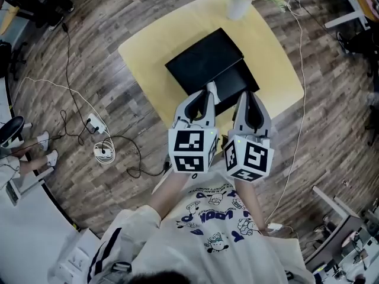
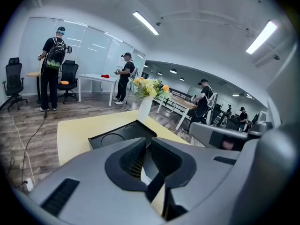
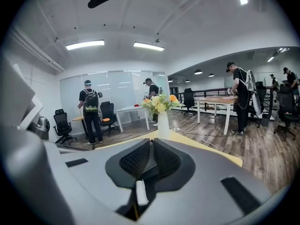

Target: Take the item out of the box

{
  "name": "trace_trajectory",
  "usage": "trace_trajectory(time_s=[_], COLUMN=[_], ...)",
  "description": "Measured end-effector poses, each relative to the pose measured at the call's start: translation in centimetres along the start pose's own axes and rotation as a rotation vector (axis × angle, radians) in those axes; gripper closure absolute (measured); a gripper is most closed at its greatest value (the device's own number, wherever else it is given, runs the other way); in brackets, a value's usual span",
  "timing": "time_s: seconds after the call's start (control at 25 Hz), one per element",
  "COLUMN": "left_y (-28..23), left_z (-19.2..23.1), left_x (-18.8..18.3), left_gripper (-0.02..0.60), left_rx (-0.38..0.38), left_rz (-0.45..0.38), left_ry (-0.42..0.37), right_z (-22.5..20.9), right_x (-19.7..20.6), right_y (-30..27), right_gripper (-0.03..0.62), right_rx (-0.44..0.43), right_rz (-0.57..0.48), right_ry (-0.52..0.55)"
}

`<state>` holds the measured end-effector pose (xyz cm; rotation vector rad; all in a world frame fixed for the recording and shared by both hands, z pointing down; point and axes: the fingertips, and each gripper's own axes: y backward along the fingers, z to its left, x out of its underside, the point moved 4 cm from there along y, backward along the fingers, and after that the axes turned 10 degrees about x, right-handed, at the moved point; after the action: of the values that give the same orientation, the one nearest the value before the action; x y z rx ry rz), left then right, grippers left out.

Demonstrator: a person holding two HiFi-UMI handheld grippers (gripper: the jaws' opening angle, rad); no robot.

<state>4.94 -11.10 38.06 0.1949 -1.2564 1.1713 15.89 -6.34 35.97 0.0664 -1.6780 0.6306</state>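
**Approach step, before any contact with the box.**

- **Far left:** a power strip [image 1: 95,123] and its loose cable lie on the wood floor, well apart from the worktop [image 1: 148,52].
- **Left tongs** [image 1: 211,88]: clenched, with the ribbed pads pressed together and nothing between them. The tips sit just over the near edge of the box [image 1: 204,61].
- **Centre:** the black box lies on the yellow worktop, turned diagonally. It shows a raised flat panel on the far-left side and a lower black part towards the near right.
- **Item:** the left gripper view shows two round recesses in the box's top surface. The item itself cannot be made out, so it is judged to be inside the box or flush with it.
- **Right tongs** [image 1: 246,94]: also clenched and empty, just beside the left pair, with the tips over the box's near-right part.
- **Far right:** a white vase [image 1: 238,6] of flowers stands at the far edge of the worktop, clear of the box.

**Step in hand:** bringing both tongs up to the box; nothing has been lifted yet.

**Next move, as judged:** at least one pair must be released before it can grip. One pair then probably steadies the box or opens it while the other reaches for the item.
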Motion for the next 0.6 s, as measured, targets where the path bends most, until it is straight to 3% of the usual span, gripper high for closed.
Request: trace_trajectory(time_s=[0.6], left_y=[-4.8], left_z=[1.0], left_x=[3.5], left_gripper=[0.555], left_rx=[-0.078], left_rz=[0.14], left_ry=[0.153], right_z=[-2.0], right_x=[2.3], right_y=[-5.3], right_gripper=[0.55], right_rx=[-0.051], right_rz=[0.119], right_ry=[0.0])
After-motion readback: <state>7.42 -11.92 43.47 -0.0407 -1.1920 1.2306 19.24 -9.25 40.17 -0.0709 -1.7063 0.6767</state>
